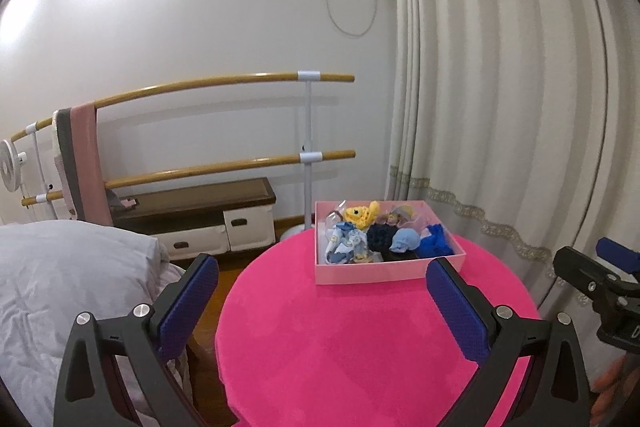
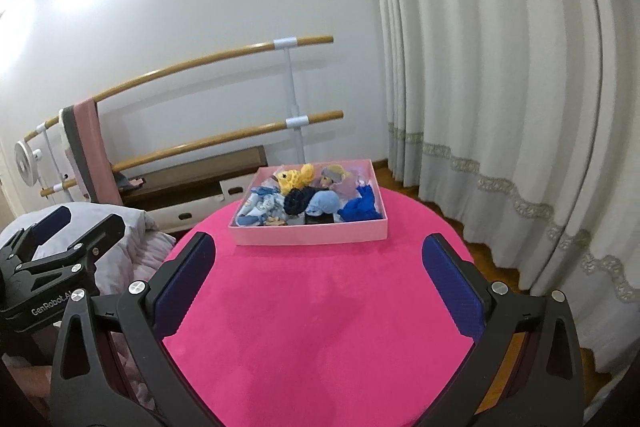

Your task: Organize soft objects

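Note:
A pink box [image 1: 372, 273] [image 2: 312, 233] sits at the far side of the round table with the bright pink cloth [image 1: 352, 351] [image 2: 320, 315]. Several soft things fill it: a yellow knitted toy [image 1: 360, 214] [image 2: 295, 178], a light blue plush [image 1: 405, 239] [image 2: 325, 203], a dark navy knit piece [image 1: 379, 235], a royal blue cloth [image 1: 437, 243] [image 2: 362, 206] and pale patterned fabric [image 1: 344, 243] [image 2: 258, 207]. My left gripper [image 1: 322, 269] hangs open above the table's near left part, empty. My right gripper [image 2: 318, 247] is open too, short of the box, nothing between its fingers.
A bed with a grey quilt [image 1: 60, 275] lies left of the table. Behind stand a double wooden barre [image 1: 224, 83] with a pink cloth [image 1: 86, 163] draped on it and a low dark bench [image 1: 200, 203]. White curtains [image 1: 500, 107] hang close on the right.

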`<state>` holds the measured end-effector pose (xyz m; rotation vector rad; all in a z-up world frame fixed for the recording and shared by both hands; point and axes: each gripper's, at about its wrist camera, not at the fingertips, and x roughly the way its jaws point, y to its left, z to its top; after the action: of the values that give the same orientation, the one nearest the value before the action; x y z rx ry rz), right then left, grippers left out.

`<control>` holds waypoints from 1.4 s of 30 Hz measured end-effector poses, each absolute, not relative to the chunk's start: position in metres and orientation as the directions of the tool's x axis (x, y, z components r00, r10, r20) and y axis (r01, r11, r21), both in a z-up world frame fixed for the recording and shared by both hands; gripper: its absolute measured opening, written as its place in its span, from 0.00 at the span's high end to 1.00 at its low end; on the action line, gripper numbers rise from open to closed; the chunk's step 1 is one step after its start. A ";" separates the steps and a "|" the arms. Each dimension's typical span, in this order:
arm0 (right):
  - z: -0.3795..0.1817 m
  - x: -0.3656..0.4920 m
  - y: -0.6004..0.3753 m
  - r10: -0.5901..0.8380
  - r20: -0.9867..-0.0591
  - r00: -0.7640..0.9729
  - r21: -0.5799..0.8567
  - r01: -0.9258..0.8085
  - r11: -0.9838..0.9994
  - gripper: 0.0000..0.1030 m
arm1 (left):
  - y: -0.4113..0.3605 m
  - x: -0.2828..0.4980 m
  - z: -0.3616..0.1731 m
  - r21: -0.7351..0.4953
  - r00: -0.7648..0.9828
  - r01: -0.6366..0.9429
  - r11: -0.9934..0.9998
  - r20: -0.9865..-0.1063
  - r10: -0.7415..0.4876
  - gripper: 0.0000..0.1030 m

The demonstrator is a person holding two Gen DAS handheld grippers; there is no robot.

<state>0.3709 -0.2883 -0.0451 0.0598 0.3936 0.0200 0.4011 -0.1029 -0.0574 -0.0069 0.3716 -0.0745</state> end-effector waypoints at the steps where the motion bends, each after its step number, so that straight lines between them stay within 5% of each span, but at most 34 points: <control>1: -0.044 0.365 -0.286 0.031 -0.376 0.926 0.057 -0.010 0.998 0.00 | -0.102 0.393 -0.056 -0.018 0.931 0.071 0.997 -0.357 -0.073 0.00; 21: -0.032 0.297 -0.266 0.050 -0.266 0.963 0.056 -0.036 0.998 0.00 | -0.103 0.284 -0.053 -0.014 0.945 0.045 0.999 -0.325 -0.048 0.00; 42: -0.035 0.296 -0.268 0.046 -0.281 0.959 0.057 -0.031 0.998 0.00 | -0.099 0.301 -0.033 -0.035 0.936 0.019 0.999 -0.352 -0.030 0.00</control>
<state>0.2957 -0.2684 -0.0346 0.0526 0.2856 0.0393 0.3012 -0.0990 -0.0333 -0.0314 0.3601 -0.0254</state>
